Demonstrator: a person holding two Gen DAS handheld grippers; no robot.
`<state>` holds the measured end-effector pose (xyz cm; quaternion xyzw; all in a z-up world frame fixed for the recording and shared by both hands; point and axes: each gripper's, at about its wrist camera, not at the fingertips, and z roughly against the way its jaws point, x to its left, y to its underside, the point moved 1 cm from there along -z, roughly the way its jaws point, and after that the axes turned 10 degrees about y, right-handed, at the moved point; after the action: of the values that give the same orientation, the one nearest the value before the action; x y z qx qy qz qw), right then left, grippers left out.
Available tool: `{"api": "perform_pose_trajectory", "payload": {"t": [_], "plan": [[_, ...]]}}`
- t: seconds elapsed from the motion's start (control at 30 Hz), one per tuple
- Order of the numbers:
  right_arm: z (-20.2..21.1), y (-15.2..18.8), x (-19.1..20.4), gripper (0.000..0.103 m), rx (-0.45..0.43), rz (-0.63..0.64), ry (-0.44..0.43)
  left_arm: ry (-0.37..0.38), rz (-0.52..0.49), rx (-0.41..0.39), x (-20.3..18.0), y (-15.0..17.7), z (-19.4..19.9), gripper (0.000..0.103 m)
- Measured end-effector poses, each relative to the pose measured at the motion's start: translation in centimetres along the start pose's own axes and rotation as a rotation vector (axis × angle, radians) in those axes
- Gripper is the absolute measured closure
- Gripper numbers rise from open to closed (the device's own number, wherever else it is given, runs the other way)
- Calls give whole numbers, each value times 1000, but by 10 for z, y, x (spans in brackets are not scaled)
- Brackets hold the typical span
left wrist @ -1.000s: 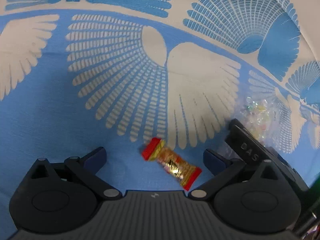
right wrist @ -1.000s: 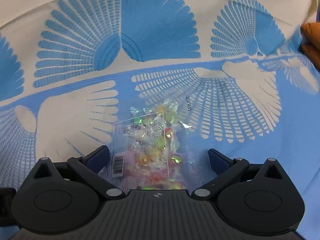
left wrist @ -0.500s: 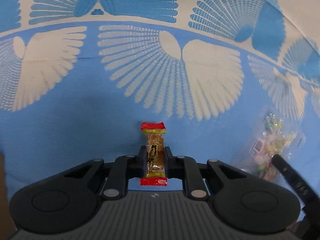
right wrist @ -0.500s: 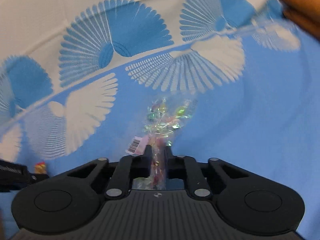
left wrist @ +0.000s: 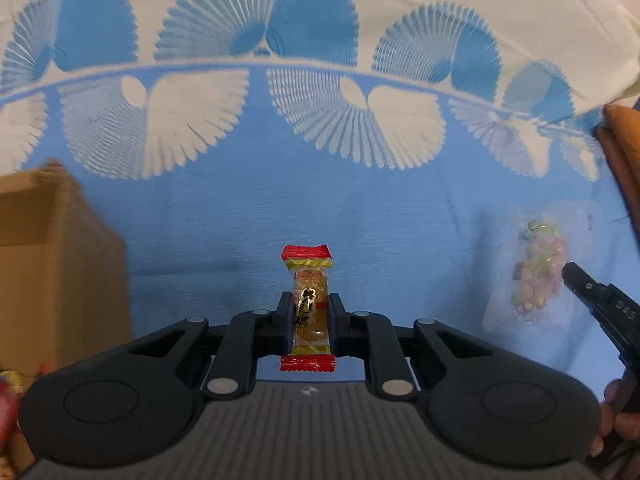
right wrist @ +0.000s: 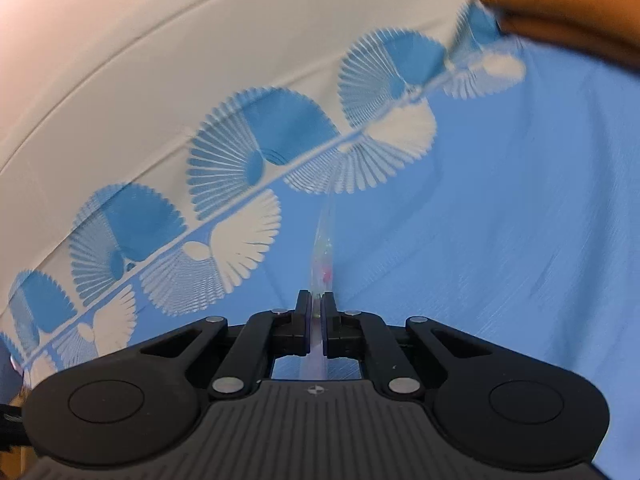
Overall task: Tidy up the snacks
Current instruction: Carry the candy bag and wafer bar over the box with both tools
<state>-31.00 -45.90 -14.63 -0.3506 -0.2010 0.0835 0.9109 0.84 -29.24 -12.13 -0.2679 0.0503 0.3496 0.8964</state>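
My left gripper is shut on a small snack bar in a clear wrapper with red ends, held upright above the blue cloth. In the left wrist view a clear bag of coloured candies hangs at the right, pinched by the tip of my right gripper. In the right wrist view my right gripper is shut on that candy bag, seen edge-on as a thin strip rising between the pads.
A cardboard box stands at the left, with some wrapped snacks below it at the frame's edge. An orange-brown object sits at the far right edge of the cloth. The blue and white fan-patterned cloth covers the surface.
Both grippers went from open to shut, the left on the snack bar, the right on the candy bag. Both then lifted off the cloth and swung sideways; the cardboard box came into view.
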Motion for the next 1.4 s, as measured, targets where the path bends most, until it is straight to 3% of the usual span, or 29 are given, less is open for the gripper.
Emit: {"api": "perform_pose_trajectory", "payload": {"t": [0.3,0.7,1.03,1.4], "plan": [[97,13,44,98,-35,88,-51,19,-62,-98,16,35,126,85],[248,102,140,98,32,297,-238,-44,-90,-163,79,143,261,85],[335,181,196,98,82,488,-336,-101,-47,-226,133,242,328,85],[387,227,216,98,98,595,-370,-99,52,-278,171,287,360,85]]}}
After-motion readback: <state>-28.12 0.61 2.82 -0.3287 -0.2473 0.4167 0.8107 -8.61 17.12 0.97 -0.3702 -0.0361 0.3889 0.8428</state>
